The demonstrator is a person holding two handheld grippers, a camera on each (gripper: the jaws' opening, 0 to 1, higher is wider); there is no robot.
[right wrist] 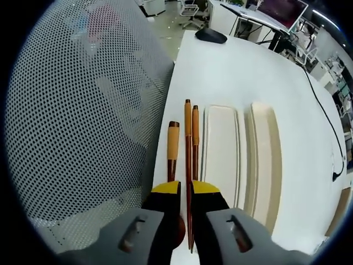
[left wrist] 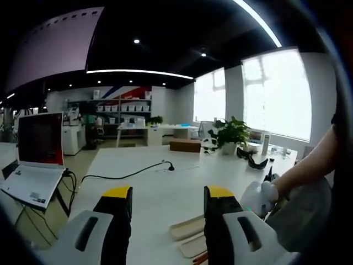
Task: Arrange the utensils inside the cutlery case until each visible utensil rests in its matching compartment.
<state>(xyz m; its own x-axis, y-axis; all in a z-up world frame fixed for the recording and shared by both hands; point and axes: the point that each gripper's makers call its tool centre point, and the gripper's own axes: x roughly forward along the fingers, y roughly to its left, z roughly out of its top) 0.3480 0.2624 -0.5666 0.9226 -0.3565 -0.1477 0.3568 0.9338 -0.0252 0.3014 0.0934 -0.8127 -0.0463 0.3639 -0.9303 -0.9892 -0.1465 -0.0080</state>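
Chopsticks [right wrist: 191, 160] lie between the right tongs' [right wrist: 186, 190] jaws.

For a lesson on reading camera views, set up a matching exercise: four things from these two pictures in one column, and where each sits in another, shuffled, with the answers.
Things:
1. chopsticks
2. laptop
3. potted plant
4. mesh chair back

Places:
A. off the table's edge, beside the wooden utensils
B. far across the table, near the windows
C. running between the right gripper's jaws
D. on a stand beside the table, screen up

Pairs: 1-C, 2-D, 3-B, 4-A
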